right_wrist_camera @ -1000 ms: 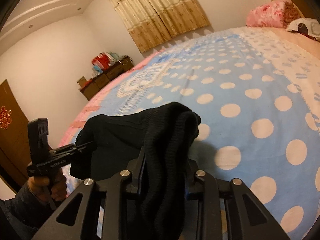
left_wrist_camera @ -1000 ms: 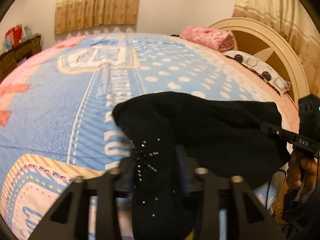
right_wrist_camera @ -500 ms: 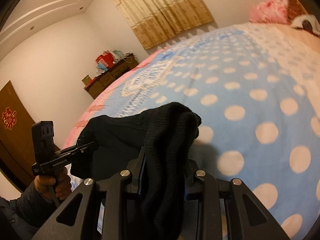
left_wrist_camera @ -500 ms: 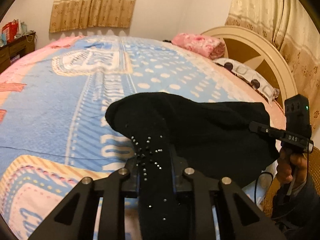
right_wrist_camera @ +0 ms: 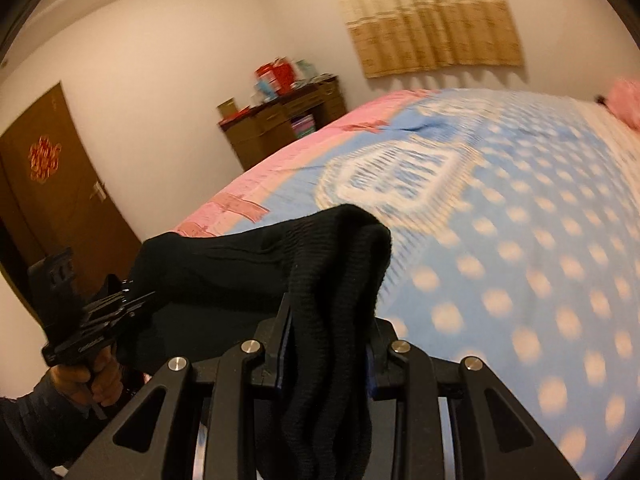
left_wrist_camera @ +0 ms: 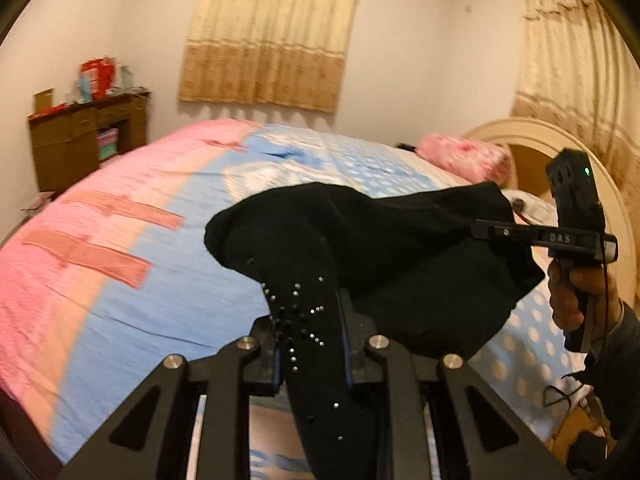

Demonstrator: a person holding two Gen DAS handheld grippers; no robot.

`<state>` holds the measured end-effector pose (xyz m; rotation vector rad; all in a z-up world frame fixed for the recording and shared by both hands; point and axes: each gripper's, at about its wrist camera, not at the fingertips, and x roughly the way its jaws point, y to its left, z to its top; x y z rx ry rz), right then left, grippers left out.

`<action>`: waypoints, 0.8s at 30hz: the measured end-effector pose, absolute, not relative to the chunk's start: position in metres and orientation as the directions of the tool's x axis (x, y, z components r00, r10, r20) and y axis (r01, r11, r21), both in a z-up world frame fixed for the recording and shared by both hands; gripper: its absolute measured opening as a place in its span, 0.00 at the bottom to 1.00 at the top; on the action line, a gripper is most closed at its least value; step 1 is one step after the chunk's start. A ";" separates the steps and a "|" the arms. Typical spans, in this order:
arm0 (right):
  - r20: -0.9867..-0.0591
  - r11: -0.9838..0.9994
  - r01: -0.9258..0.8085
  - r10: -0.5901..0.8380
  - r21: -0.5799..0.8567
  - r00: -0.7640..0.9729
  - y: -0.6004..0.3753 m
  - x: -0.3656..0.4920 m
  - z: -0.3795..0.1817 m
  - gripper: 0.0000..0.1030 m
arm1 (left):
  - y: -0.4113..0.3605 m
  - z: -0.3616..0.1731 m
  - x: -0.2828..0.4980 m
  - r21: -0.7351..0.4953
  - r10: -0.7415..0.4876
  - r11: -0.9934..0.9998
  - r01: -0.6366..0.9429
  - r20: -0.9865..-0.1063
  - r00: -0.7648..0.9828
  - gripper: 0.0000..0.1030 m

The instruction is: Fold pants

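Observation:
The black pants hang stretched in the air between my two grippers, above the near side of the bed. My left gripper is shut on an end with small shiny studs. My right gripper is shut on a bunched ribbed end of the pants. In the left wrist view the right gripper shows at the right, pinching the cloth's far corner. In the right wrist view the left gripper shows at the lower left, held by a hand.
The bed with a blue and pink polka-dot cover lies below the pants. A pink folded blanket and a cream headboard are at the far right. A wooden dresser stands at the left wall, a brown door beyond it.
Both grippers have risen and tilted up with the pants; the cloth has lifted off the bed and now hangs between them. More of the walls and curtains shows.

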<state>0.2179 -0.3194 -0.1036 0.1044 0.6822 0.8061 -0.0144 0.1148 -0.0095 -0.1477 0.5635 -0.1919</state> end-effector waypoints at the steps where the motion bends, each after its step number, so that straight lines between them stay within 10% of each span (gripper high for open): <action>1: -0.530 0.694 -0.646 0.696 0.319 0.485 -0.304 0.227 -0.099 0.28 | 0.125 -0.009 -0.011 -0.190 -0.198 0.975 0.115 -0.512 0.836 0.21; 24: -0.693 0.614 -0.744 0.658 0.264 0.296 -0.104 0.366 -0.148 0.28 | 0.222 -0.073 0.049 -0.190 0.024 0.966 -0.175 -0.609 0.793 0.21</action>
